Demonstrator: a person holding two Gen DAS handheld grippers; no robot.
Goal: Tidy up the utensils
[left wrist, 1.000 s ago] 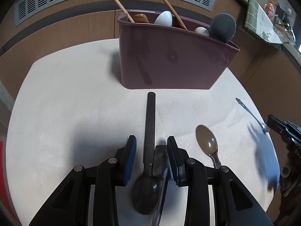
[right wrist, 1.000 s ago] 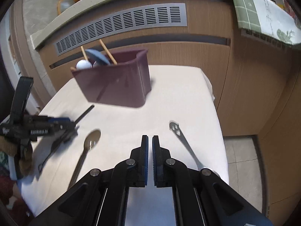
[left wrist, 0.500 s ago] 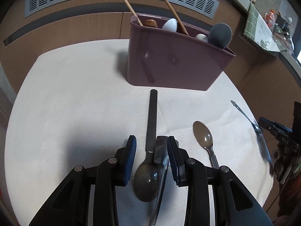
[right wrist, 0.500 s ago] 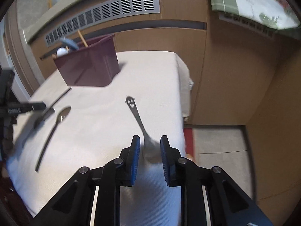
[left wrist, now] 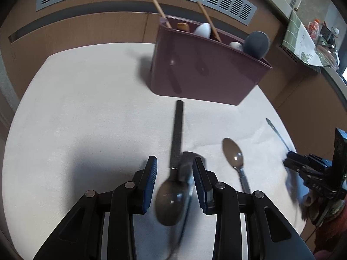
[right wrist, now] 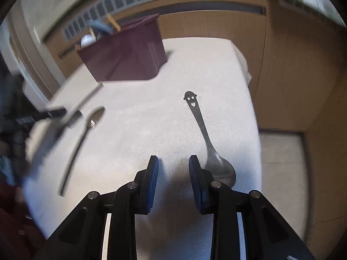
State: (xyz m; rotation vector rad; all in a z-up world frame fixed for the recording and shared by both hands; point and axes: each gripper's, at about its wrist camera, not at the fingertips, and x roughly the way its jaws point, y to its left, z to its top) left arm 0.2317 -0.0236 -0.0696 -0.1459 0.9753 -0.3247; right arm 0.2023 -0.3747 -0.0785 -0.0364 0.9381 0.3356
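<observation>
Utensils are lying loose on the white-clothed table [left wrist: 86, 108], and in the left wrist view we are straddling the black-handled dark spoon [left wrist: 173, 173] with the left gripper [left wrist: 174, 179], jaws spread and not yet pinching, likely so it can go to the maroon plastic caddy [left wrist: 206, 73] near the far edge. A brown metal spoon [left wrist: 234, 156] is waiting beside it.

Turning to the right wrist view, we are seeing what the other cannot: the smiley-faced steel spoon [right wrist: 208, 143] near the right edge is lying just outside the right gripper [right wrist: 173, 169], whose jaws have just been opening with nothing between them.
</observation>
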